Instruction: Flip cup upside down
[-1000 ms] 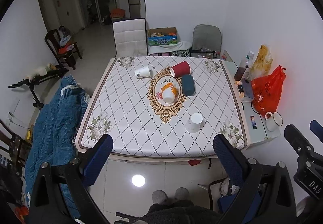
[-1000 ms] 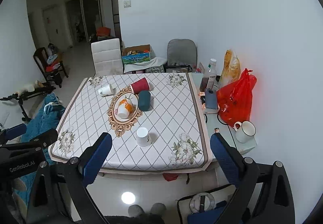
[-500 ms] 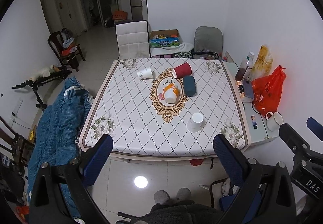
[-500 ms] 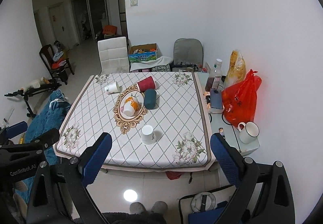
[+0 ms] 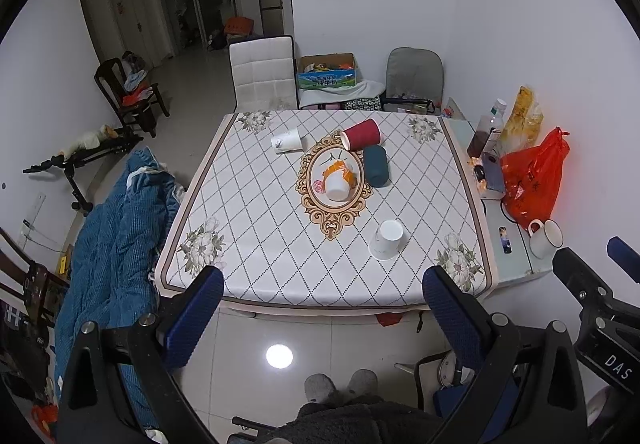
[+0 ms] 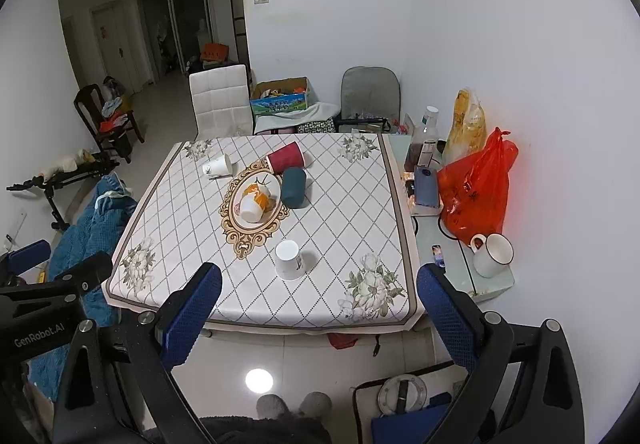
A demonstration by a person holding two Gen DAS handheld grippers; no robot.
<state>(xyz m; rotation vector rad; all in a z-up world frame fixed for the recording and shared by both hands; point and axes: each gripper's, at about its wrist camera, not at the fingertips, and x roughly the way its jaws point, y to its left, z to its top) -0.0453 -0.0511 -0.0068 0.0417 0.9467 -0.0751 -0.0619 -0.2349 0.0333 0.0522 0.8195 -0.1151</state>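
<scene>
Grippers wide apart, both empty: left gripper, right gripper, short of table edge. White cup inverted at 1 o'clock (near edge). Farther, 12 o'clock: orange cup, teal cup, red cup on sides.

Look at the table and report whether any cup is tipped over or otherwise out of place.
Four cups lie on their sides: the red cup, the dark teal cup, the small white cup at the far left, and the orange-patterned cup on the central medallion. Only the white paper cup nearest the front stands, already upside down.
</scene>
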